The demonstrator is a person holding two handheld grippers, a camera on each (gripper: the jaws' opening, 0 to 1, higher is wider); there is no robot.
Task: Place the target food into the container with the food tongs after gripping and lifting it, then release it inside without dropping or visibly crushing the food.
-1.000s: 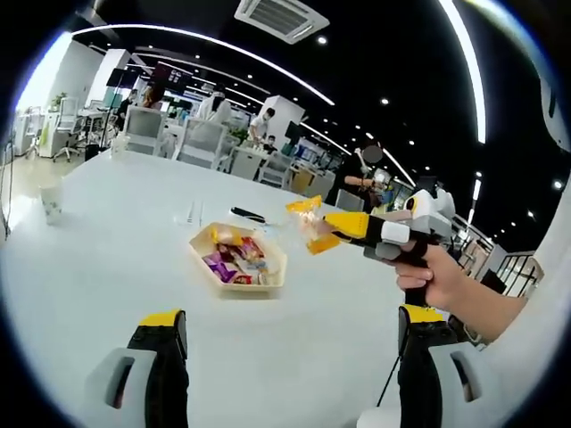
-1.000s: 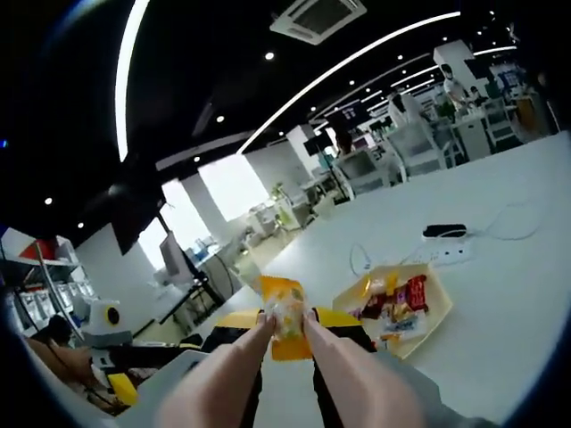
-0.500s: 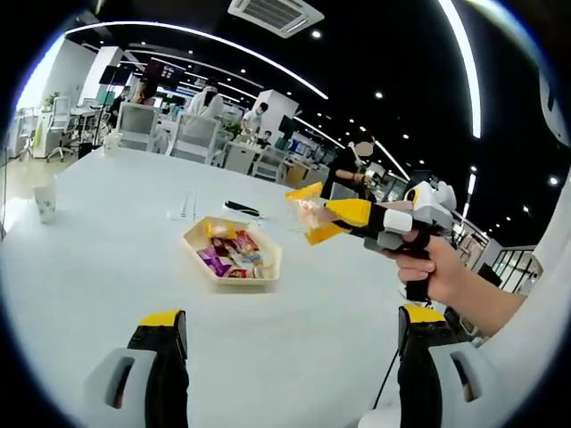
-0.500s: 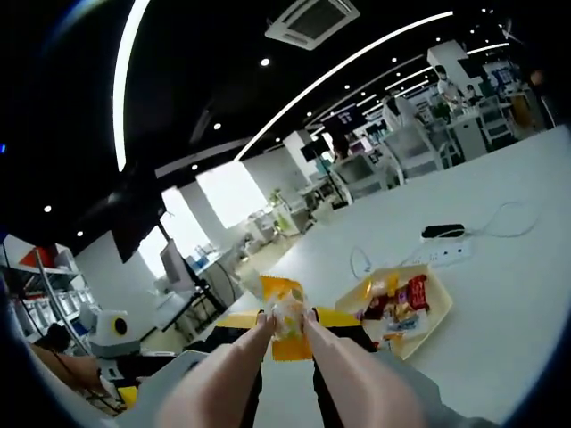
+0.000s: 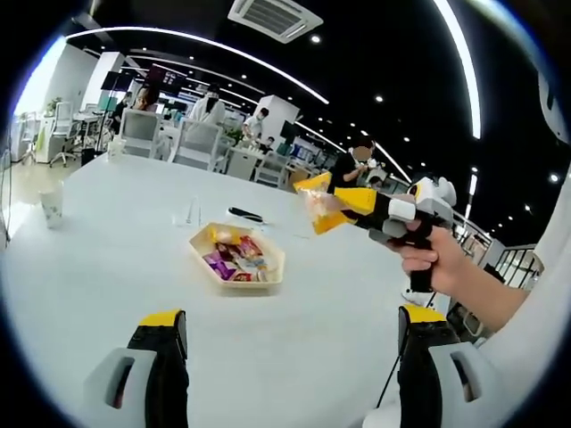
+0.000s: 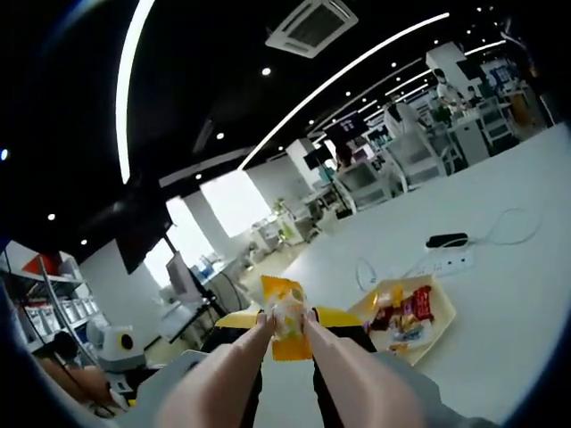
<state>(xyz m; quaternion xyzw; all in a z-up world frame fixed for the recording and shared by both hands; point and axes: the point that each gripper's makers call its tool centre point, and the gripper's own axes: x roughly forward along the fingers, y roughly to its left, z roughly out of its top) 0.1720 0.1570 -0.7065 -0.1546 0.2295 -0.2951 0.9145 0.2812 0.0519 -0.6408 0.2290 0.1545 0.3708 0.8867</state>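
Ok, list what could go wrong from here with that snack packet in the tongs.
1. The right tongs pinch the yellow-orange snack packet high above the white table; a slip would drop it there.
2. The packet hangs off to the side of the pale hexagonal tray of wrapped snacks, so releasing now would likely miss.

too small to tell apart: the wrapped snacks heaped in the tray (image 5: 237, 259). hidden behind the pink tongs (image 6: 294, 361): the lower half of the orange packet (image 6: 284, 316). beyond the tray, blurred and unreadable: the cup (image 5: 52, 203) and distant desks.
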